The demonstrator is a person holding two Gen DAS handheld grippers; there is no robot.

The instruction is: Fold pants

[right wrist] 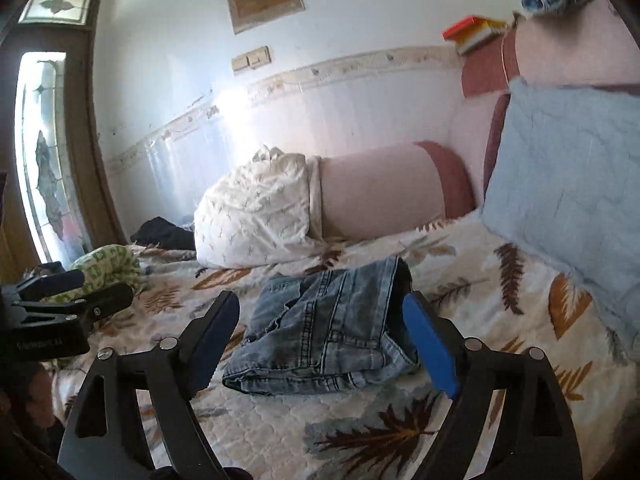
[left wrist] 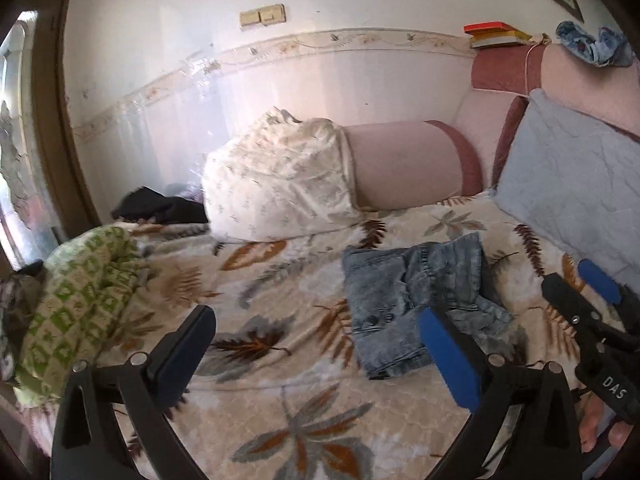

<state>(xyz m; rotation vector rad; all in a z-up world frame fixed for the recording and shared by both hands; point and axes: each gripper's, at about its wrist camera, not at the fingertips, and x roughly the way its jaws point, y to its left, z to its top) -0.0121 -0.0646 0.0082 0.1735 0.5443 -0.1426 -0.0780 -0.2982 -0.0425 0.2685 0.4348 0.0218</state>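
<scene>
Folded blue denim pants (left wrist: 416, 304) lie in a compact bundle on the leaf-patterned bedspread (left wrist: 280, 400). My left gripper (left wrist: 316, 324) hovers above the bedspread to the left of the bundle, jaws wide apart and nothing between them. In the right wrist view the pants (right wrist: 332, 332) lie just beyond my right gripper (right wrist: 320, 308), which stands open with blue pads bare and holds nothing. The right gripper (left wrist: 580, 280) also shows at the right edge of the left wrist view, and the left gripper (right wrist: 80, 288) at the left edge of the right wrist view.
A white crumpled pillow (left wrist: 276, 176) and a pink bolster (left wrist: 408, 160) lie against the wall behind the pants. A blue quilted cushion (left wrist: 576, 184) leans at the right. Green patterned cloth (left wrist: 88, 304) and a dark garment (left wrist: 160, 208) lie at the left.
</scene>
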